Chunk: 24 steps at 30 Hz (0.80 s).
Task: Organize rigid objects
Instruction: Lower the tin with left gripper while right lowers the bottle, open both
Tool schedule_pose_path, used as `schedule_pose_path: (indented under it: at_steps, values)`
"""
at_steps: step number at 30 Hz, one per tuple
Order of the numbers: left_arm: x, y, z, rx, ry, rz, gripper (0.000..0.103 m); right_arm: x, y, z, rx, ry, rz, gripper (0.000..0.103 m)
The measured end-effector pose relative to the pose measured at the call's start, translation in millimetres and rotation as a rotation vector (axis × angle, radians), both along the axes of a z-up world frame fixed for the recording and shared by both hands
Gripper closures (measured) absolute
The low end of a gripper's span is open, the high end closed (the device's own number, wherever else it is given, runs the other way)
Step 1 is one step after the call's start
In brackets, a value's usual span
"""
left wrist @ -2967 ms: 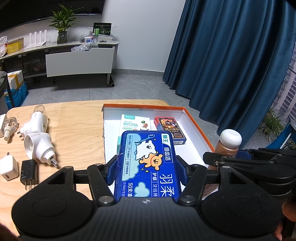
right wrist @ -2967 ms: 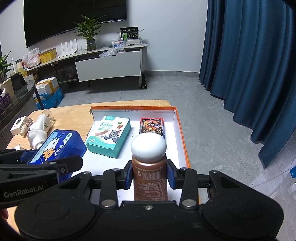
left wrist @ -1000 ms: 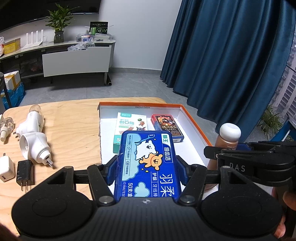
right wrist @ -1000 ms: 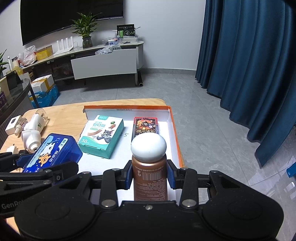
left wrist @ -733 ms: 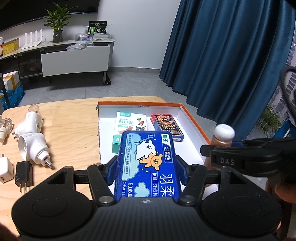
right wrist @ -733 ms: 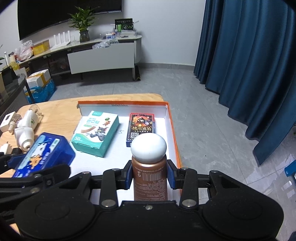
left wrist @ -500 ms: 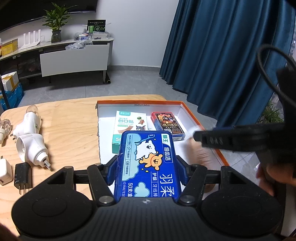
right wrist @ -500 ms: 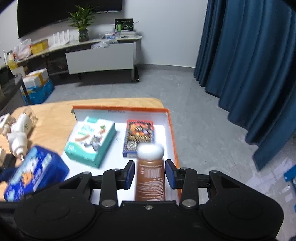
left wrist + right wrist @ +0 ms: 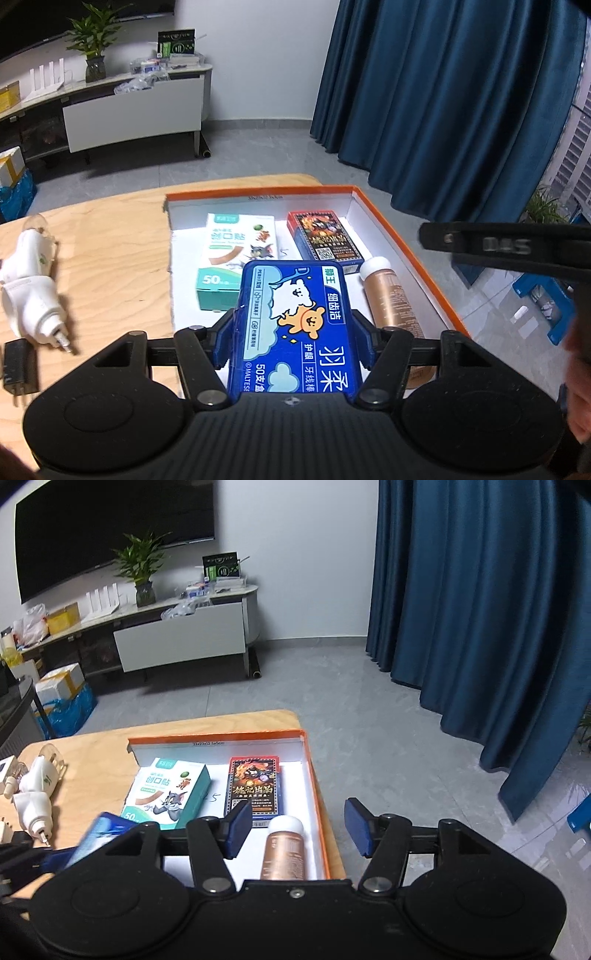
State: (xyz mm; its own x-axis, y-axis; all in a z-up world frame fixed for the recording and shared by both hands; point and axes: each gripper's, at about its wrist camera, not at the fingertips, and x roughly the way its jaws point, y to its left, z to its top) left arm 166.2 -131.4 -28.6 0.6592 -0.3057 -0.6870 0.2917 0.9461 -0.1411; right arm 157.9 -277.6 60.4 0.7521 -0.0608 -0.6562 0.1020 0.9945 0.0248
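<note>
My left gripper (image 9: pixel 293 317) is shut on a blue floss-pick box (image 9: pixel 295 325) and holds it over the near part of the orange-rimmed white tray (image 9: pixel 417 258). My right gripper (image 9: pixel 297 825) is open and empty, raised above the tray (image 9: pixel 317 794). A brown bottle with a white cap (image 9: pixel 283 851) lies in the tray by its right wall, below the open fingers; it also shows in the left wrist view (image 9: pixel 391 295). A teal plaster box (image 9: pixel 236 266) (image 9: pixel 166 797) and a dark card box (image 9: pixel 325 242) (image 9: pixel 255 790) lie at the tray's far end.
White plug-in devices (image 9: pixel 31 288) and a black charger (image 9: pixel 18 365) lie on the wooden table (image 9: pixel 110 258) left of the tray. The table ends just right of the tray, with grey floor and blue curtains (image 9: pixel 480 627) beyond.
My right gripper opened and let go of the brown bottle, which now lies in the tray; the gripper then rose. My left gripper still holds the blue box.
</note>
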Motion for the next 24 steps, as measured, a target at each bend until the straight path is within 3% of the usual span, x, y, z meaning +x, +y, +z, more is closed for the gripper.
schedule_pose_path:
  at_steps: [4, 7, 10, 14, 24]
  values:
    - [11, -16, -5, 0.026, 0.021, -0.012, 0.039, -7, 0, 7, -0.02, -0.015, -0.01, 0.032]
    - [14, -17, -5, 0.011, 0.039, -0.007, 0.028, -12, 3, 12, -0.035, -0.033, -0.008, 0.029]
    - [9, -11, -3, 0.023, 0.028, 0.011, 0.024, -14, 5, 13, -0.032, -0.037, -0.008, 0.025]
    - [4, 8, 2, 0.019, 0.037, 0.048, 0.021, -13, 11, 9, -0.008, -0.015, -0.014, 0.024]
    - [-14, 74, 12, 0.021, 0.026, 0.19, 0.019, -12, 59, 0, 0.025, 0.023, 0.094, 0.022]
